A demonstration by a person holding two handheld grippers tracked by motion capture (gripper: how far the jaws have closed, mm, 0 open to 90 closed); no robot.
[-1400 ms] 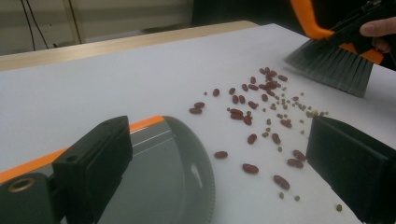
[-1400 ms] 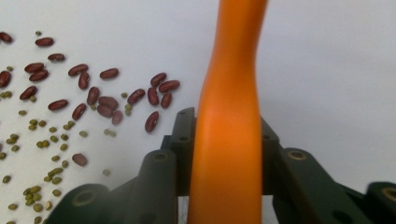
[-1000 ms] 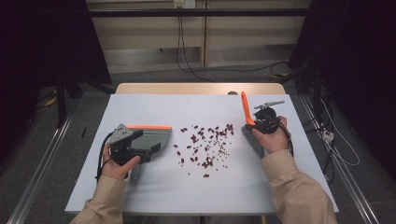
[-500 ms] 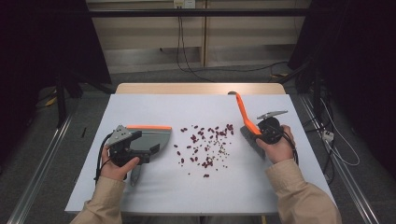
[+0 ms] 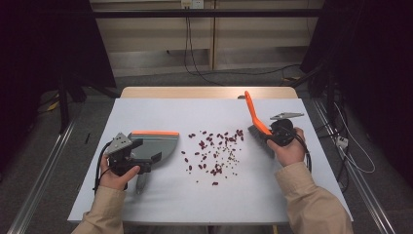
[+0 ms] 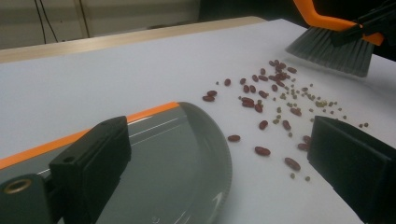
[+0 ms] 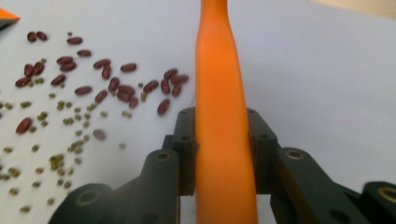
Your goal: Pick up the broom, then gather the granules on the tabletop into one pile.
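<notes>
brush (image 5: 254, 117) lowered, white table (image 5: 160, 109), dark room

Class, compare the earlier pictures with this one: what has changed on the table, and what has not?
The right tool, its jaws just closing on the orange brush, tipped it down until the bristles met the table. The left tool, dustpan and scattered beans stayed put.

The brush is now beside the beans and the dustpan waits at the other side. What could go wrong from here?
1. The beans lie widely spread; one sweep of the brush may pass some by or roll them off the table.
2. The right claw grips the brush's smooth handle only, so the brush could twist when pressed down.
3. The left claw looks open around the dustpan, which may slide when beans hit it.
</notes>
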